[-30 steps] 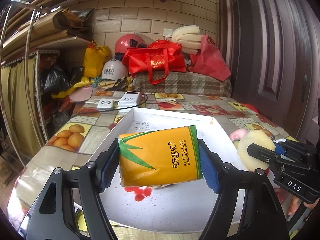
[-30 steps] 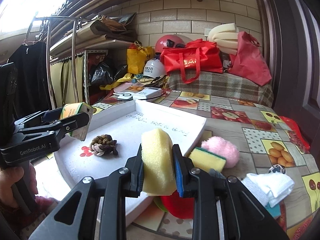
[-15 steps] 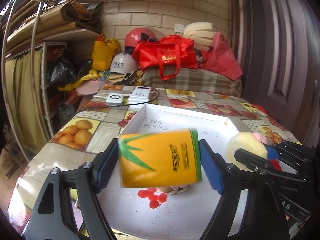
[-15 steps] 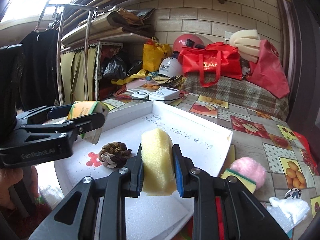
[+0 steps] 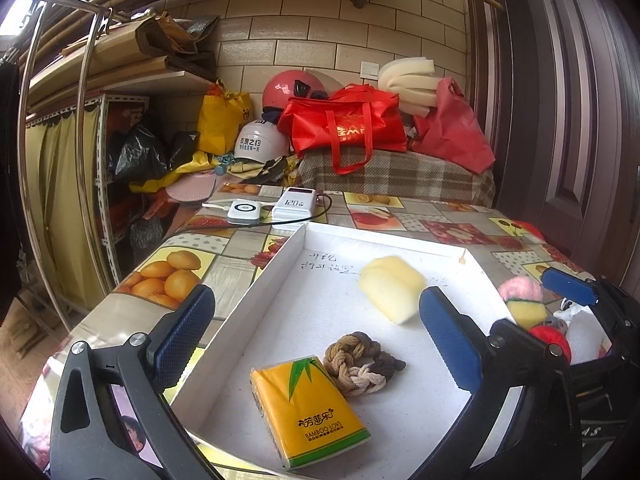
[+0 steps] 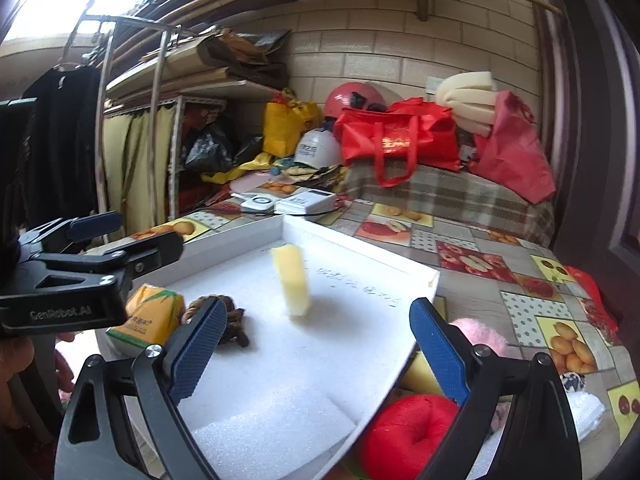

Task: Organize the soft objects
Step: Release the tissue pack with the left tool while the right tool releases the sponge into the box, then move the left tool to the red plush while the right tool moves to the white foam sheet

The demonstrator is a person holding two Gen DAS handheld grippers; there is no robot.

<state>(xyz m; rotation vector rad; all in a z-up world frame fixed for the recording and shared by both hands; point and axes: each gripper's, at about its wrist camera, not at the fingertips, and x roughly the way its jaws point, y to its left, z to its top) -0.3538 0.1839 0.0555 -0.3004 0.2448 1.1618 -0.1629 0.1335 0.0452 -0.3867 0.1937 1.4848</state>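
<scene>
The white tray [image 5: 260, 280] lies on the fruit-print table. An orange tissue pack [image 5: 308, 408] rests flat in it beside a brown braided rope [image 5: 360, 364]. My left gripper [image 5: 316, 334] hovers over them, its jaws opening, with nothing pressed between the pads. A yellow sponge [image 6: 294, 284], blurred, stands on end in the tray [image 6: 360, 248] ahead of my right gripper [image 6: 318, 348], whose jaws are opening and free of it. From the right wrist, the left gripper [image 6: 124, 234] sits at the left above the tissue pack [image 6: 150, 314] and rope [image 6: 236, 320].
Right of the tray lie a pink pompom [image 6: 480, 334], a red soft item [image 6: 412, 428], a yellow-green sponge [image 6: 420, 376] and a white cloth [image 6: 580, 412]. A white foam sheet [image 6: 272, 428] lies in the tray's near corner. A power bank [image 5: 296, 206] and cabled device [image 5: 244, 212] sit behind.
Both grippers have opened wide. The tissue pack left the left jaws and now lies in the tray by the rope. The sponge left the right jaws and stands farther into the tray.
</scene>
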